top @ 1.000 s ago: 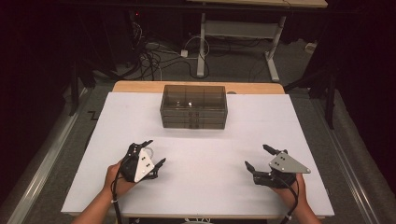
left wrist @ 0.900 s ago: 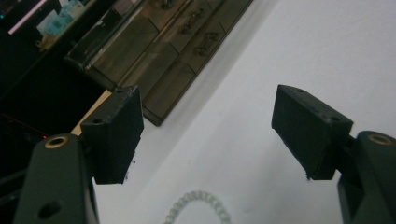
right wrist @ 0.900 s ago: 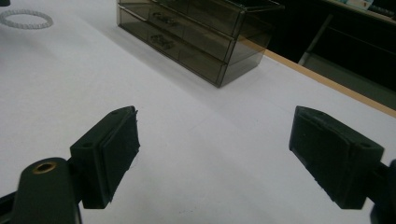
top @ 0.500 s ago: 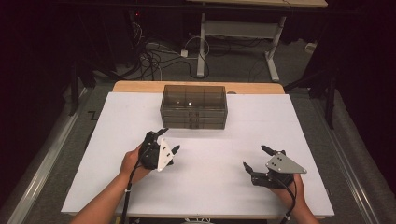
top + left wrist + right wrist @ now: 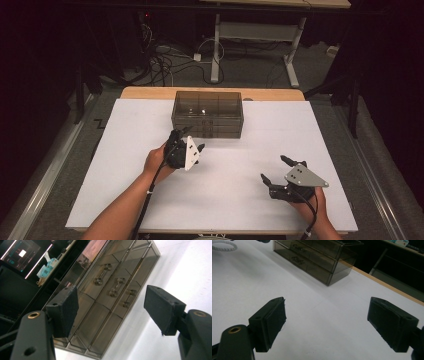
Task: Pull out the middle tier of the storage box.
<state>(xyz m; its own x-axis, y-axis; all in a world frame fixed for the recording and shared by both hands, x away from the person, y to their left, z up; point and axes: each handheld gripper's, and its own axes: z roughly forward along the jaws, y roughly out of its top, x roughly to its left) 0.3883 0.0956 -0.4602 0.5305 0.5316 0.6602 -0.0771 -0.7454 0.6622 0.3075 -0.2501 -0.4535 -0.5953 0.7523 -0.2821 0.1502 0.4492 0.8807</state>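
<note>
Your left tongs [image 5: 192, 140] are spread wide with nothing between the pads, rolled on their side just in front of the drawer box [image 5: 207, 113], not touching it. Your right tongs [image 5: 274, 169] are spread too, empty, low over the white tabletop [image 5: 125, 150] near its front right, well apart from the box.

Left gripper view shows the drawer fronts close up with small knob handles [image 5: 117, 286]; in the high view those are too small to make out. Right gripper view catches the box's corner and side from afar.

The box sits at the tabletop's far edge, centre, long axis running left-right, drawer fronts facing you.

Since a second ago your left hand went from the near left up to the box; your right stayed put.
</note>
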